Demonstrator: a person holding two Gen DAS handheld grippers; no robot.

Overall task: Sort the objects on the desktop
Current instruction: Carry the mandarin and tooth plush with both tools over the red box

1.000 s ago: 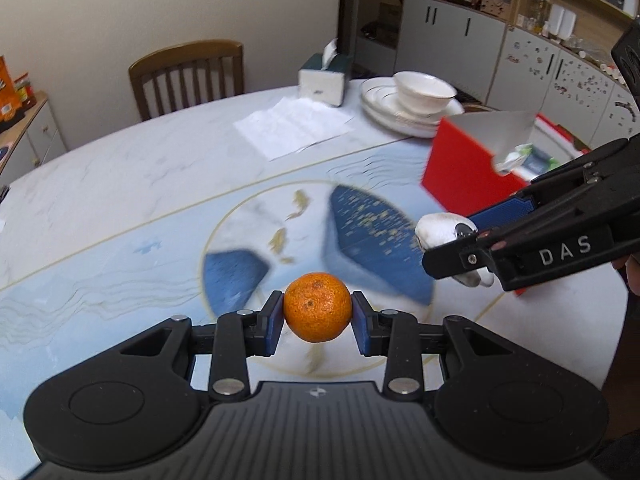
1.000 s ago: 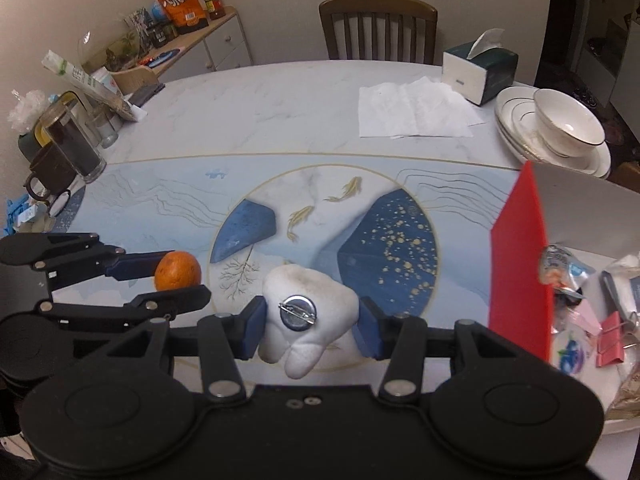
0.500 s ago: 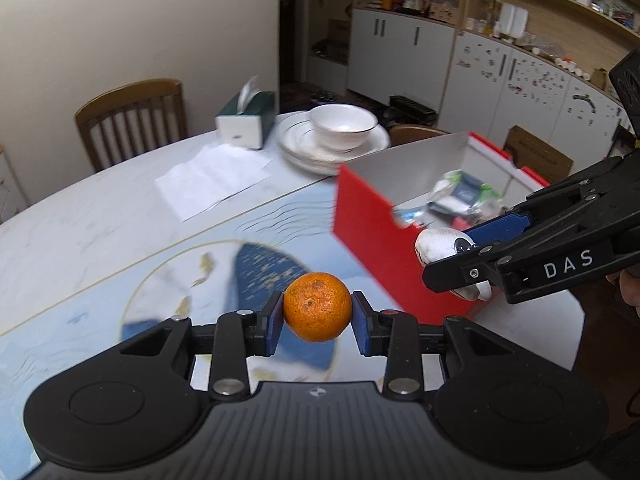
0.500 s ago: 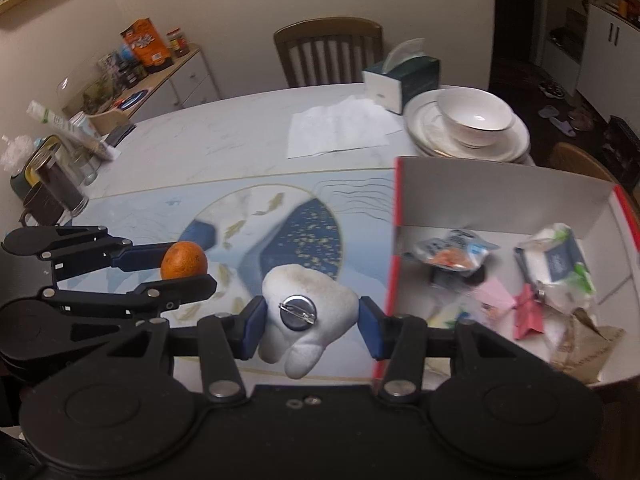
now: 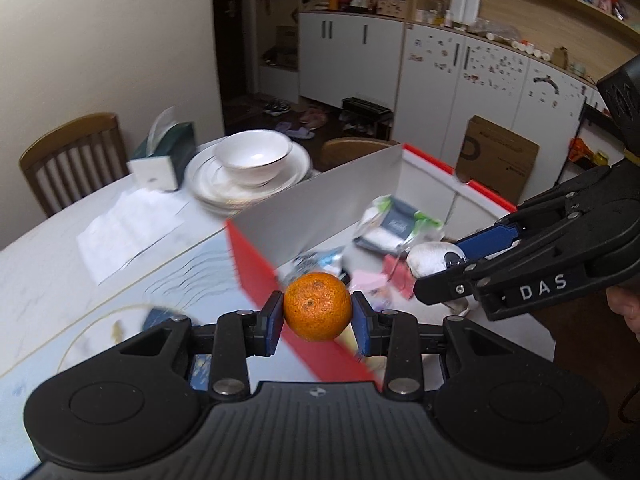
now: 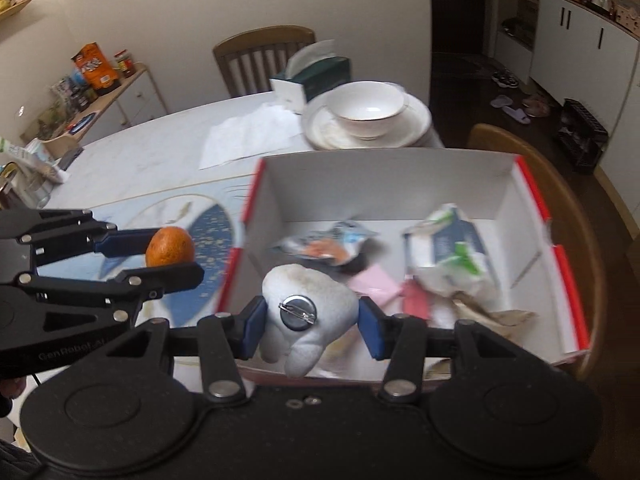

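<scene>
- Left gripper (image 5: 317, 317) clenches an orange (image 5: 317, 306); right gripper (image 6: 309, 326) clenches a plush tooth (image 6: 308, 312).
- The red box (image 6: 536, 196) has swung in from right of frame to centre (dropping looks close).

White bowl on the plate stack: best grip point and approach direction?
Take the white bowl by its rim, one finger inside and one outside the wall, coming from above. It stands upright and open on the plate stack, and it looks too wide to span. The tissue box crowds its far-left side, so the near or right rim looks freest. Both grippers are full now.
</scene>
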